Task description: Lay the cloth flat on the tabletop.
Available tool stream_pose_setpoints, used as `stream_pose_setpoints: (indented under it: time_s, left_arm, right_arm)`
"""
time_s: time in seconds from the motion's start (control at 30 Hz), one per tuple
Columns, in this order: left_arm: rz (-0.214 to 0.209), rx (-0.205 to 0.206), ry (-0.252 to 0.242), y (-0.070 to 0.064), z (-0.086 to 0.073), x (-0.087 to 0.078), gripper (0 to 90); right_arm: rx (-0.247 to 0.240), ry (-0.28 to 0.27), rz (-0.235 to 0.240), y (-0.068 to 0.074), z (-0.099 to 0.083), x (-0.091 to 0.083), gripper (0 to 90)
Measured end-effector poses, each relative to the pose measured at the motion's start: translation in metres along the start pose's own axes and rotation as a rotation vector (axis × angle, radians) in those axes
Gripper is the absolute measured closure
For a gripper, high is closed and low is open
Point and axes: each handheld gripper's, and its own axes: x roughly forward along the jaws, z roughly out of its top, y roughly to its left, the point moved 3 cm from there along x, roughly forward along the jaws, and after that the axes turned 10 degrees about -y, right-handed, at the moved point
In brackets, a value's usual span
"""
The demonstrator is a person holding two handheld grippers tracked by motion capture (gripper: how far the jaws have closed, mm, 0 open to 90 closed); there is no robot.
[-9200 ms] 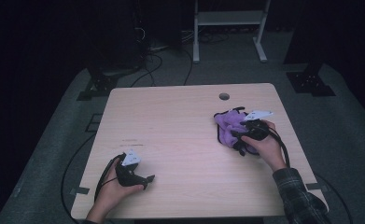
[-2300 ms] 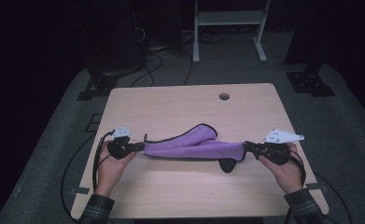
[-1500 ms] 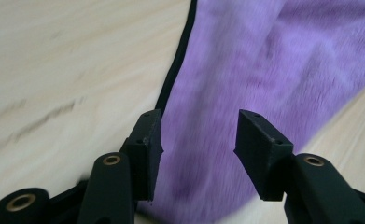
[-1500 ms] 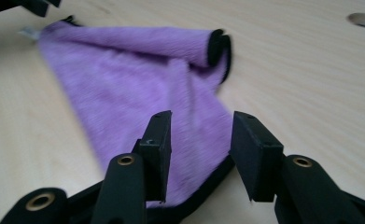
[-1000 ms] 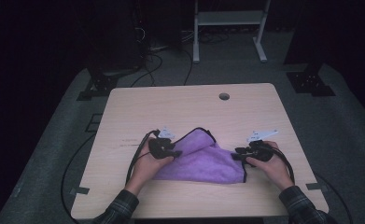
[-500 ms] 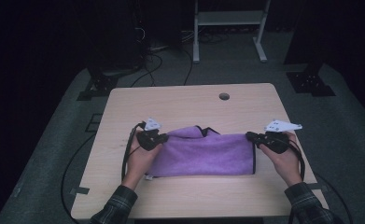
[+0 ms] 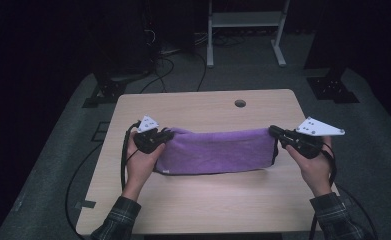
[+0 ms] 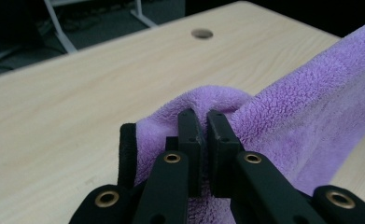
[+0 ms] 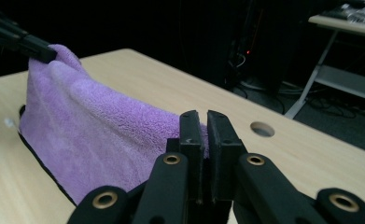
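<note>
Left tongs pinch the purple towel's left corner; it hangs stretched mid-tabletop, bare wood all around; right tongs pinch its right corner; the lower hem probably touches wood.

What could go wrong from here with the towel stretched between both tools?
1. Each tool, left tool and right tool, pinches only a small bit of the purple towel, so more pull could slip a corner free.
2. The lower edge drags on the table and may bunch when laid flat.
</note>
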Motion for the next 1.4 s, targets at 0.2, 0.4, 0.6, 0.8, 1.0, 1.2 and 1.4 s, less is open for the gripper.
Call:
stream_pose_setpoints:
  time_s: [0.2,0.4,0.6,0.8,1.0,1.2,1.4]
  left_arm:
    - [0.022,0.021,-0.022,0.005,0.007,0.008,85.9]
    - [0.050,0.046,-0.027,0.018,-0.004,0.036,85.3]
    - [0.084,0.042,-0.002,0.026,-0.020,0.056,73.5]
    - [0.084,0.026,0.015,0.032,-0.020,0.048,65.0]
    - [0.059,0.032,0.064,0.033,-0.028,0.035,61.2]
    - [0.058,0.055,0.122,0.032,-0.044,0.015,58.8]
    - [0.069,0.060,0.177,0.036,-0.062,0.005,53.3]
  right_arm:
    - [0.009,-0.011,-0.022,-0.012,0.006,0.012,84.5]
    - [0.040,0.050,-0.061,-0.034,-0.016,0.044,84.3]
    - [0.070,0.091,-0.110,-0.053,-0.037,0.068,67.7]
    - [0.085,0.112,-0.090,-0.056,-0.046,0.061,62.8]
    - [0.075,0.178,-0.054,-0.049,-0.060,0.049,59.4]
    - [0.072,0.224,-0.011,-0.037,-0.073,0.039,57.8]
    - [0.065,0.284,0.042,-0.023,-0.087,0.029,51.9]
